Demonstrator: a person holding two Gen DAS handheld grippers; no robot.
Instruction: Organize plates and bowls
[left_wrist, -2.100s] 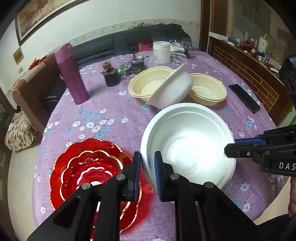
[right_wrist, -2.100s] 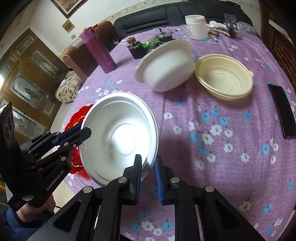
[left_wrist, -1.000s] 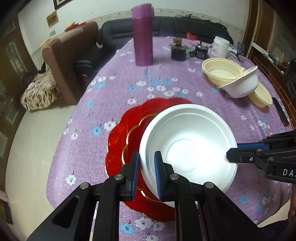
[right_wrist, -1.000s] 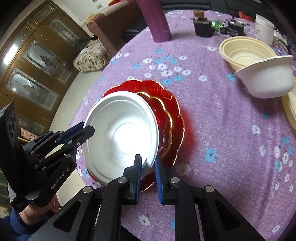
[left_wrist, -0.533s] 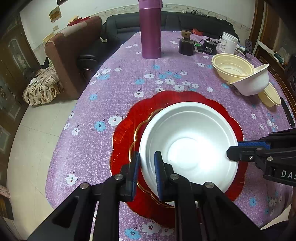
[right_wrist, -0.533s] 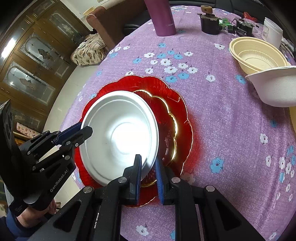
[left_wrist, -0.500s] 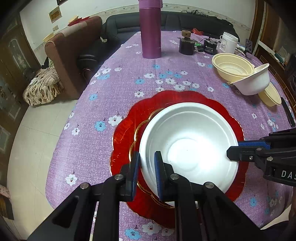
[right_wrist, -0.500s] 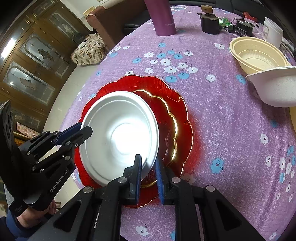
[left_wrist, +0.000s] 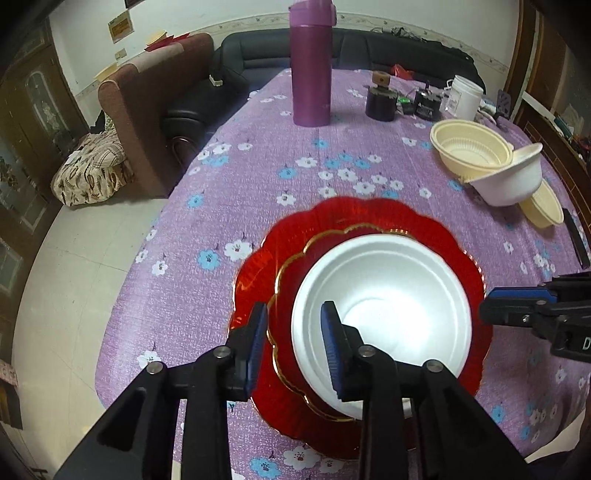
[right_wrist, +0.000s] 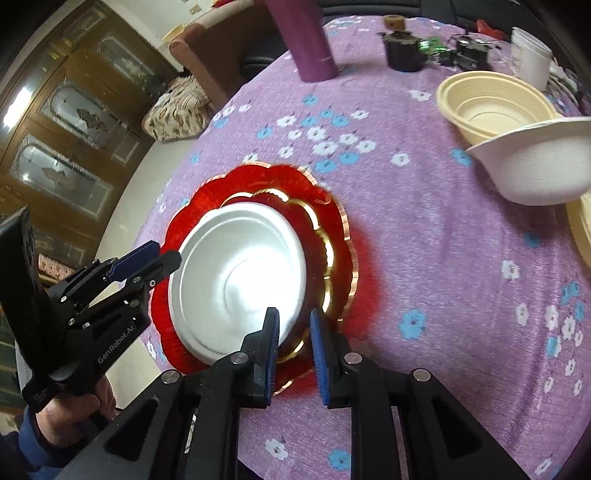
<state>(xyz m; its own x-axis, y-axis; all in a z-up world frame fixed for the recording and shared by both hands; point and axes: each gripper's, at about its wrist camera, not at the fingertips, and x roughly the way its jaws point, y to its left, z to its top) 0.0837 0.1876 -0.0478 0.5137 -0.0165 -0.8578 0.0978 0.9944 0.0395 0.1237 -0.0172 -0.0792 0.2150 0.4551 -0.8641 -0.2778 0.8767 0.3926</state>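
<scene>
White foam bowl (left_wrist: 382, 306), seated on red scalloped glass plates (left_wrist: 266, 258); left gripper (left_wrist: 291, 341) opening astride its near rim, right gripper (right_wrist: 293, 343) slightly parted, rim between.

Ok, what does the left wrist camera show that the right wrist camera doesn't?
Left wrist only: a black remote near the table edge, and the lid of the purple flask. Right wrist only: a wooden cabinet and the hand holding the left tongs, jaws opening around the white bowl's rim. Both: that bowl on the red plate, the flask, a cream bowl and a tilted bowl.
</scene>
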